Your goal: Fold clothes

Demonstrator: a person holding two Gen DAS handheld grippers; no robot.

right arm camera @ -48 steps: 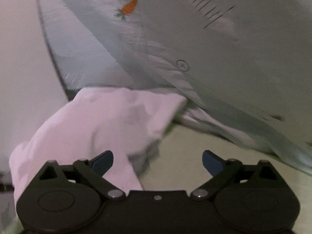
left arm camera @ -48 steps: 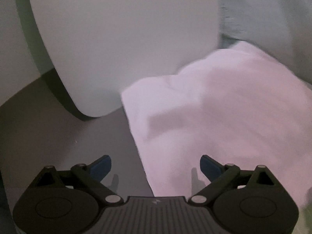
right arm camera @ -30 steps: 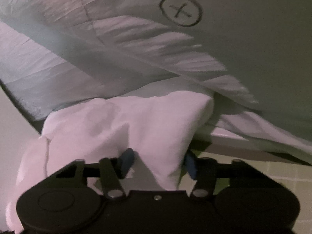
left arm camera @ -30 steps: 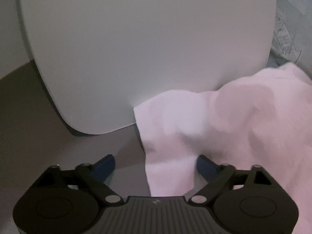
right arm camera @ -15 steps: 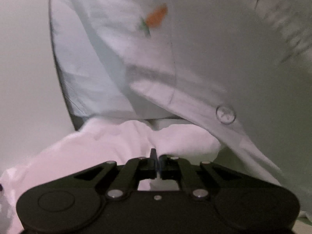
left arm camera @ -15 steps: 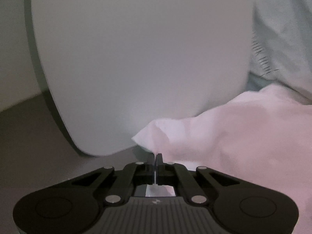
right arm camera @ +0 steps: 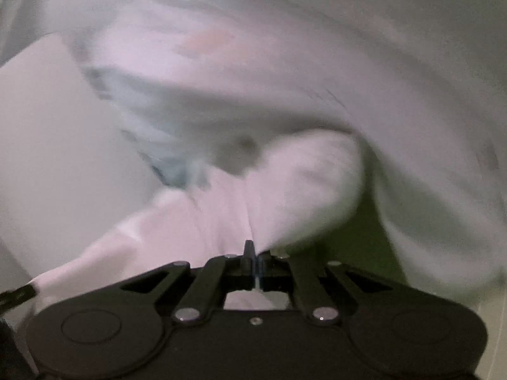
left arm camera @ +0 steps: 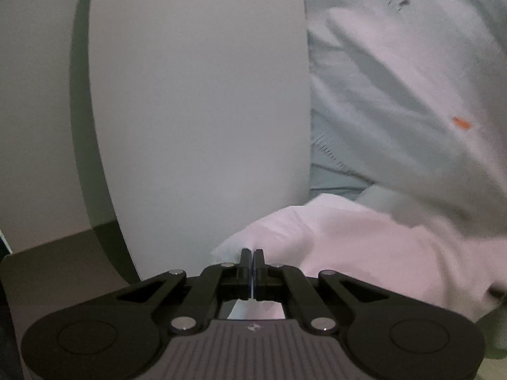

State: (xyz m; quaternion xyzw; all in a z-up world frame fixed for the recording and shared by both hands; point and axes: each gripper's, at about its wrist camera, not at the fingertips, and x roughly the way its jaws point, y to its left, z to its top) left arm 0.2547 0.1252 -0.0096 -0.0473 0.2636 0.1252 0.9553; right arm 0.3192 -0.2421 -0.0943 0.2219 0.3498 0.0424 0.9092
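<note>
Nearest the left wrist camera, left claw is pinched tight on a corner of the pink cloth, fabric caught between the closed fingers. Cloth spreads off to the right from that grip. Behind it a big white rounded panel stands upright, pale blue sheet with a small orange mark farther right. Right wrist view is blurred: right claw also clamped on the pink cloth, which bunches up just ahead of the fingers. Beyond that, pale sheet fills the upper frame, details smeared. Greenish surface shows under the cloth at right; cannot tell what it is.
</note>
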